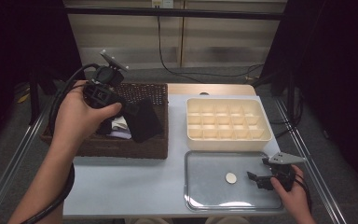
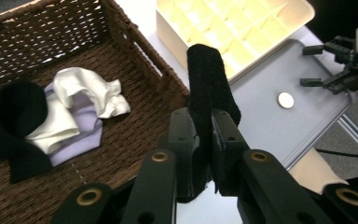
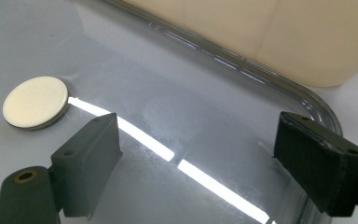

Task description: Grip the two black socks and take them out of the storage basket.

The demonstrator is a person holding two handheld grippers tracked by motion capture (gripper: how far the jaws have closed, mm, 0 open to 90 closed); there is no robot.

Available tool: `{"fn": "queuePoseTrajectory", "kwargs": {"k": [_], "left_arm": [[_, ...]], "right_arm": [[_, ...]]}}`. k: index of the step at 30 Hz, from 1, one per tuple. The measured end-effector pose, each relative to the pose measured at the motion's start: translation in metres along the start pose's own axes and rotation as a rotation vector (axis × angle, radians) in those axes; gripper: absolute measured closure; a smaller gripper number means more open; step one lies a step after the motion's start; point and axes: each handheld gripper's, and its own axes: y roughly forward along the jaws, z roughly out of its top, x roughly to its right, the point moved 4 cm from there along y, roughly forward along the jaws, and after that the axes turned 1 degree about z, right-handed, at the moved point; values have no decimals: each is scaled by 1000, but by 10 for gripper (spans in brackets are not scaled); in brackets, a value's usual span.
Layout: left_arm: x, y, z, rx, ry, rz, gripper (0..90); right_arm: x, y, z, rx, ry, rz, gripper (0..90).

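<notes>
Between the left gripper's [image 2: 205,154] matt black plastic jaws sits a black cloth [image 2: 208,88], fuzzy and dull. Beyond them the basket [image 2: 135,37] is rough brown wicker, holding soft white cloth [image 2: 88,93] and smooth lilac cloth [image 2: 81,128]. Under the right gripper's [image 3: 196,158] matt jaws the tray [image 3: 168,93] is glossy metal; left of them lies a smooth pale disc [image 3: 36,101]. The divided box [image 1: 228,121] looks like smooth cream plastic.
</notes>
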Motion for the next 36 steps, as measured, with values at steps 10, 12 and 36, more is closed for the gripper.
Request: {"fn": "queuePoseTrajectory", "kwargs": {"k": [10, 12, 36], "left_arm": [[4, 12, -15, -30, 13, -27, 800], [3, 17, -17, -38, 19, -31, 797], [-37, 68, -26, -23, 17, 70, 454]], "right_arm": [[0, 0, 0, 0, 0, 0, 140], [0, 0, 0, 0, 0, 0, 140], [0, 0, 0, 3, -2, 1, 141]]}}
